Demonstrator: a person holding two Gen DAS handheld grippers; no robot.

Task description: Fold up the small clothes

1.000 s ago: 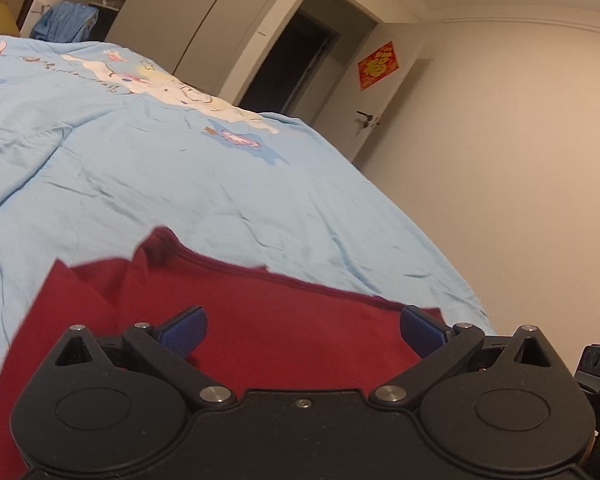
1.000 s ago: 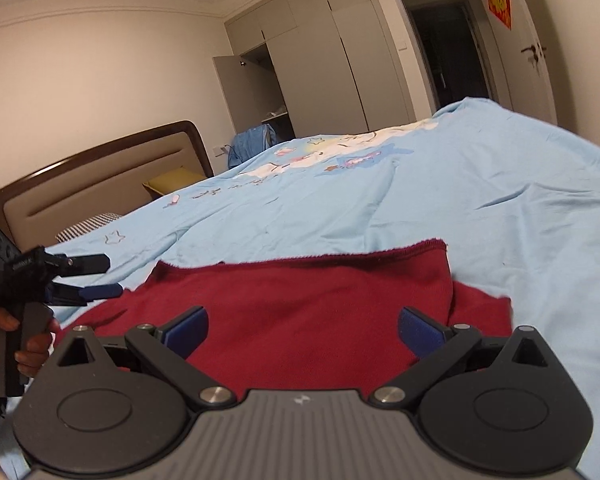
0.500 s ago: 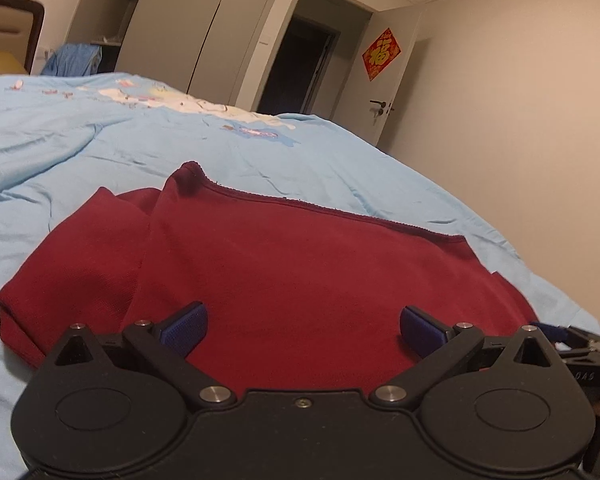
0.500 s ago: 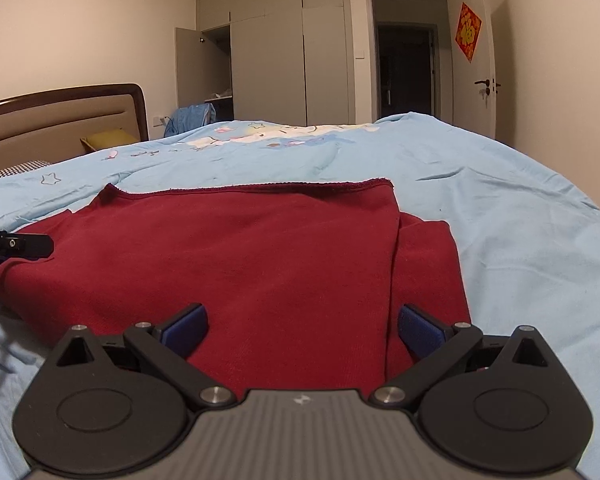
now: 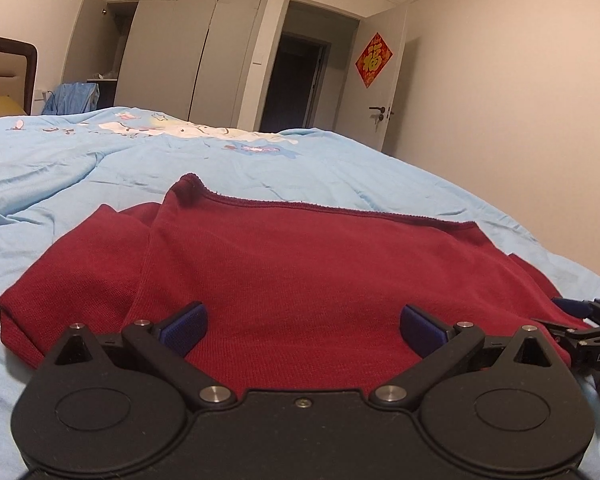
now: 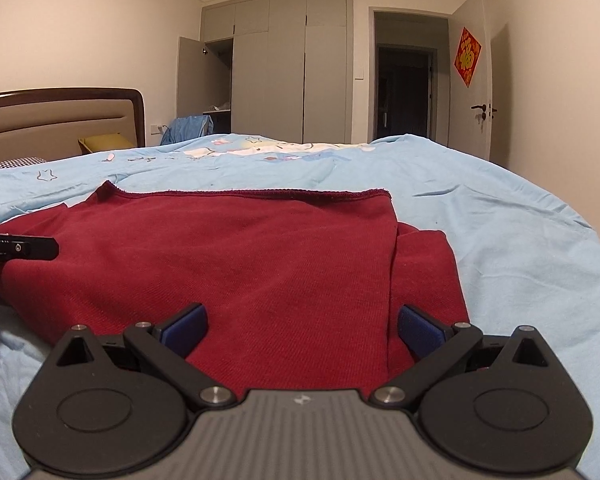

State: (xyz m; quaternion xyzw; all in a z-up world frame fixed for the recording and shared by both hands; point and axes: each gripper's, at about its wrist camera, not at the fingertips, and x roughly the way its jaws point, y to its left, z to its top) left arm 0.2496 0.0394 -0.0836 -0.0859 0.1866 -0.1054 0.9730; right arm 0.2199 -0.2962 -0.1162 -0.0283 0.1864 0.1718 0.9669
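With the red garment (image 5: pixel 300 280) lying flat on the bed's blue duvet (image 5: pixel 340 168), one layer already turned over, the left hand-held gripper (image 5: pixel 304 324) and right hand-held gripper (image 6: pixel 302 324) hover at the garment's near edge, jaws apart and empty. A good next fold likely needs each to pinch a near corner through both layers and lift evenly toward the garment's far hem.

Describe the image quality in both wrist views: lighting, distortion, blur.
Left wrist view: dim, warm indoor light; fisheye bends the wall and ceiling lines, dark vignette in the corners; the red garment looks sharp, no motion blur. Right wrist view: same warm cast, curved wardrobe and door edges; the light blue duvet is evenly lit without glare.
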